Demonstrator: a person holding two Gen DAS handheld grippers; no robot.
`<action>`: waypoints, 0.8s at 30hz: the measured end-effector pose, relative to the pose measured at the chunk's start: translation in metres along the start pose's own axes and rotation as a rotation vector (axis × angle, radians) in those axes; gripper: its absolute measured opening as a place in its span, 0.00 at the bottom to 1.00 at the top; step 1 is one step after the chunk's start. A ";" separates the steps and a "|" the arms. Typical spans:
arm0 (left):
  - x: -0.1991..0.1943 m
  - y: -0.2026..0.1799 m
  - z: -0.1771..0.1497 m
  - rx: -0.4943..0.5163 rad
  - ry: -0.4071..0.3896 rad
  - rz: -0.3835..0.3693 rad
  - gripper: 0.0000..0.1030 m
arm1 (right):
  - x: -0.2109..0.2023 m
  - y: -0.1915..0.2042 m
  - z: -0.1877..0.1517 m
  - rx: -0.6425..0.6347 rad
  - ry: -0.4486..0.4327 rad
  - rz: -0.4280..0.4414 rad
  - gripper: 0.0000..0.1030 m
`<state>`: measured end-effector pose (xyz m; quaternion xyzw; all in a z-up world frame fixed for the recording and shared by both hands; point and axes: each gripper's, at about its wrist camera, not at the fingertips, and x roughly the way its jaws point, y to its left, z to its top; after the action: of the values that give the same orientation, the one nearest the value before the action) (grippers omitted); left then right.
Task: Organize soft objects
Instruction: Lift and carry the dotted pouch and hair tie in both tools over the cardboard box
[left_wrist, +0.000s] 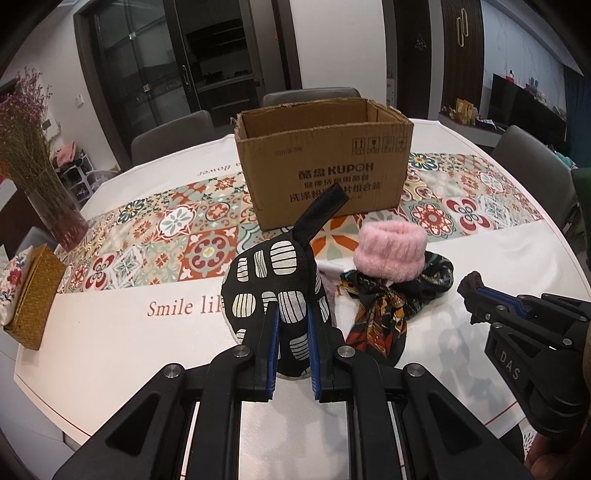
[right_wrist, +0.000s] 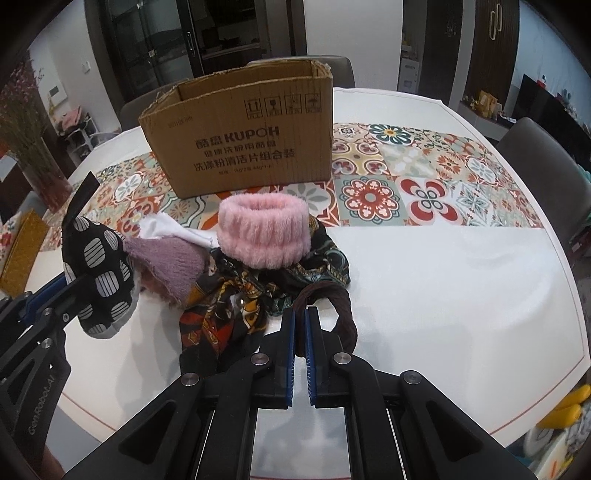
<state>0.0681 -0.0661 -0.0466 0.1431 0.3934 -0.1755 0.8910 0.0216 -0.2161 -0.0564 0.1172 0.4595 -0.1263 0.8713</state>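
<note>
My left gripper (left_wrist: 293, 314) is shut on a black mitt with white striped patches (left_wrist: 273, 273), held up off the table with its black loop sticking upward. To the right, my right gripper (right_wrist: 300, 314) is shut on a thin dark brown hair band (right_wrist: 345, 314), whose loop hangs beside the fingers. Between them on the white tablecloth lies a pile: a fluffy pink band (right_wrist: 264, 229) on top of a dark patterned scarf (right_wrist: 229, 314), a purple knit piece (right_wrist: 170, 266) and a white cloth (right_wrist: 166, 227). An open cardboard box (right_wrist: 240, 147) stands behind the pile.
A glass vase of dried flowers (left_wrist: 40, 177) and a woven tissue box (left_wrist: 33, 295) stand at the table's left edge. Grey chairs (right_wrist: 543, 162) ring the round table. A tiled runner (left_wrist: 166, 236) crosses under the box.
</note>
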 end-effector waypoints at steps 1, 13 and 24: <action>-0.001 0.001 0.001 -0.002 -0.003 0.002 0.15 | -0.002 0.000 0.001 -0.001 -0.005 0.000 0.06; -0.014 0.010 0.019 -0.016 -0.059 0.028 0.15 | -0.018 0.003 0.022 -0.010 -0.070 0.014 0.06; -0.025 0.012 0.038 -0.025 -0.102 0.020 0.15 | -0.031 0.007 0.037 -0.018 -0.113 0.037 0.06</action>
<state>0.0823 -0.0653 -0.0016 0.1271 0.3483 -0.1687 0.9133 0.0351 -0.2178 -0.0098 0.1107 0.4085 -0.1127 0.8990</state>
